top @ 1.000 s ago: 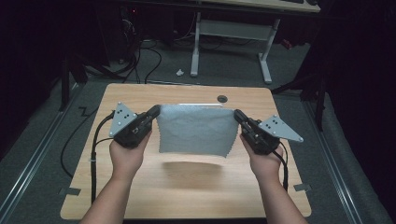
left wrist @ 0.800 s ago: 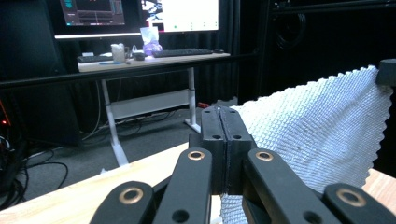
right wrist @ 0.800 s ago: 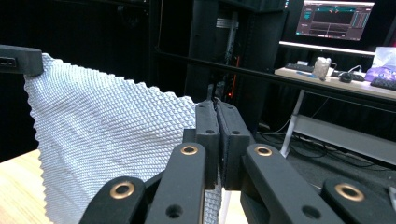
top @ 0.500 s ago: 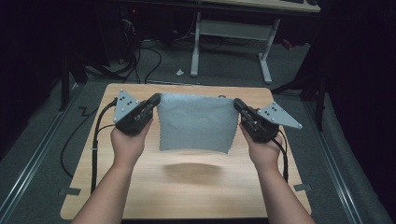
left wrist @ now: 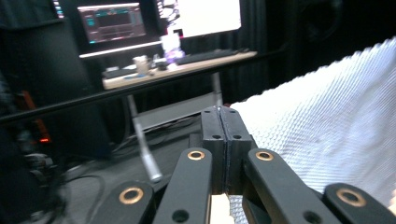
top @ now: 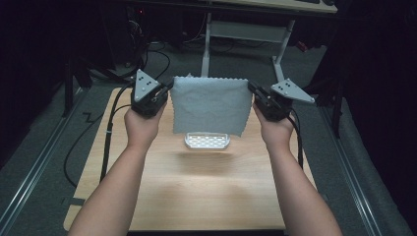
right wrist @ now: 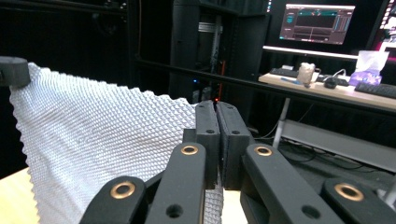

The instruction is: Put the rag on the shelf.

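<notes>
Dark workshop clutter surrounds a pale wooden table [top: 196, 196]. Left gripper [top: 164, 94] and right gripper [top: 254, 91] each pinch a top corner of the grey waffle-textured cloth [top: 209, 105], stretching it flat in the air, likely to spread it. Beneath it lies a white perforated tray [top: 207, 140]. Gripper views add lit monitors [right wrist: 317, 22] behind.

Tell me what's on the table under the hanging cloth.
Under the cloth a white tray with holes lies on the table. The cloth's lower edge covers the tray's far edge, so that part can't be seen.
</notes>
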Motion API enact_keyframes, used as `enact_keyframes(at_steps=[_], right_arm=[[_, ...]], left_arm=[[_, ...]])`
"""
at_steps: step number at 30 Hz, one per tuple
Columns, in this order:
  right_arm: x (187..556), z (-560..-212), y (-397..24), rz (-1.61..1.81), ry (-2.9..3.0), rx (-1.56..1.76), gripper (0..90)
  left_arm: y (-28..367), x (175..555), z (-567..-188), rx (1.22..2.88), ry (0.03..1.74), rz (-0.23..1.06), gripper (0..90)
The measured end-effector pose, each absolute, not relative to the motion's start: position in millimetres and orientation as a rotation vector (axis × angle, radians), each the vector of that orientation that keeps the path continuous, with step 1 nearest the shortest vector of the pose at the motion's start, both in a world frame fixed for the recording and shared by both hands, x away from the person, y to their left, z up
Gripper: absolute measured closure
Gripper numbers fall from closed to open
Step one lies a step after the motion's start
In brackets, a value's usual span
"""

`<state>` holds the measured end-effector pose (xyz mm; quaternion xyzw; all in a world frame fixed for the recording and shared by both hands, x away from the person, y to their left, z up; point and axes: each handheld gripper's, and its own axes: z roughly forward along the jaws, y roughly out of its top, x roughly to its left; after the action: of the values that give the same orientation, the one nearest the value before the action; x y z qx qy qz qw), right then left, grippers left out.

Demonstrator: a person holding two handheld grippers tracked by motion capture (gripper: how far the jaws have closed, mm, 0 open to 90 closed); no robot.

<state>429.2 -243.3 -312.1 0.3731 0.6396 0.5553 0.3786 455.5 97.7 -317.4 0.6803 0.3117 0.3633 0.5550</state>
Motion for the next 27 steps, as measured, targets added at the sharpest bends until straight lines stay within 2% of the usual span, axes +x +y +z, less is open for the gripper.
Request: enact_keyframes(at_steps=[5,9,17,27], right_arm=[[455,-309,-239,1.376,1.65,0.955,89.4],[472,-314,-236,1.33,1.676,0.964,89.4],[501,-342,-238,1.213,1.78,1.051,89.4],[507,-390,-240,1.213,1.892,1.078,89.3]], left_arm=[[91,477,-319,1.63,0.777,0.922,89.8],[89,494,-322,1.659,0.814,0.912,89.8],[81,517,-358,1.783,0.879,0.84,89.8],[92,517,-404,1.844,0.918,0.685,89.8]])
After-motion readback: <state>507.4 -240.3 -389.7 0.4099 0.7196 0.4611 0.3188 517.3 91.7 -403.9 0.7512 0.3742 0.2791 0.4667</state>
